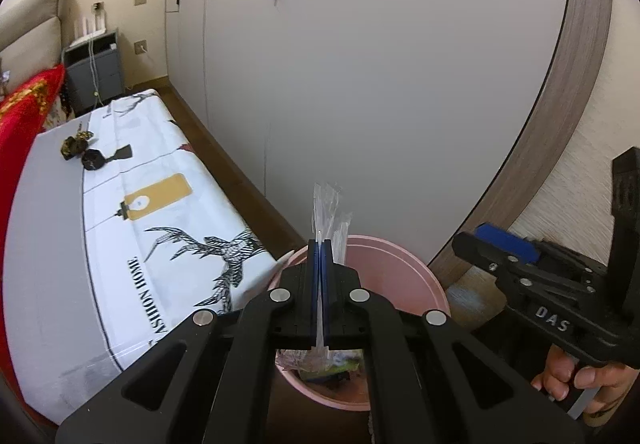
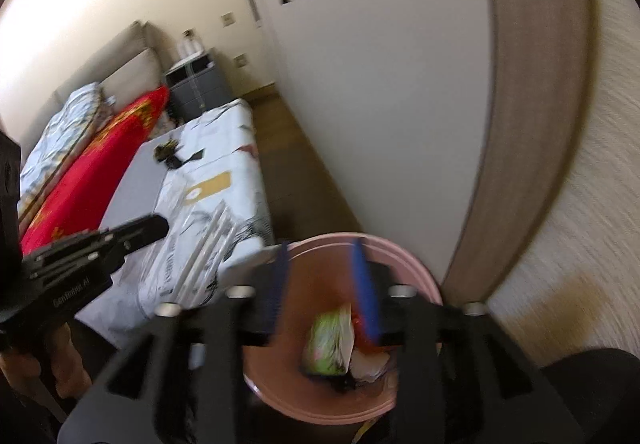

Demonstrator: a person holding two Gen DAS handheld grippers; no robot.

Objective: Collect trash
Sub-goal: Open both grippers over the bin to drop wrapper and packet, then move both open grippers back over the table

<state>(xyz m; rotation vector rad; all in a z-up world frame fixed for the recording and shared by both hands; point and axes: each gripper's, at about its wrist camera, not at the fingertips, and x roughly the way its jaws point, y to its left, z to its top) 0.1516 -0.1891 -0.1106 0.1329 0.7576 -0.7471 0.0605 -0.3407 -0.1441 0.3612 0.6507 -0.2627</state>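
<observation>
Hovering over the bin: both hand-held grippers hang above a pink trash bin (image 1: 404, 268) that stands on the floor at the foot of the bed.
Left gripper (image 1: 320, 256): clenched on a clear plastic wrapper (image 1: 327, 212); the blue pads are pressed flat together with the film pinched between them.
Wrapper position: it sticks up past the left fingertips and a strip of it trails down behind the pads, all of it above the open mouth of the bin and not yet inside.
Right gripper (image 2: 326, 284): released, its blue pads standing apart with nothing pressed between them; no earlier view is there to compare.
Green-and-white packet (image 2: 330, 340): lying in the bin, seen through the gap between the right fingers, below them and apart from both pads.
Other trash in bin: crumpled white and dark scraps beside the packet, too blurred to name.
Hands: a person's hand (image 1: 576, 380) grips the handle of the right gripper, just right of the bin.
Bed (image 1: 160, 212): covered with a white printed sheet, left of the bin and touching its rim in the left wrist view.
Dark crumpled wrappers (image 1: 82, 150): resting on the bed's far end, well apart from both grippers.
Red blanket (image 2: 96, 164): along the bed's far side.
Grey nightstand (image 1: 94, 68): against the wall beyond the bed.
</observation>
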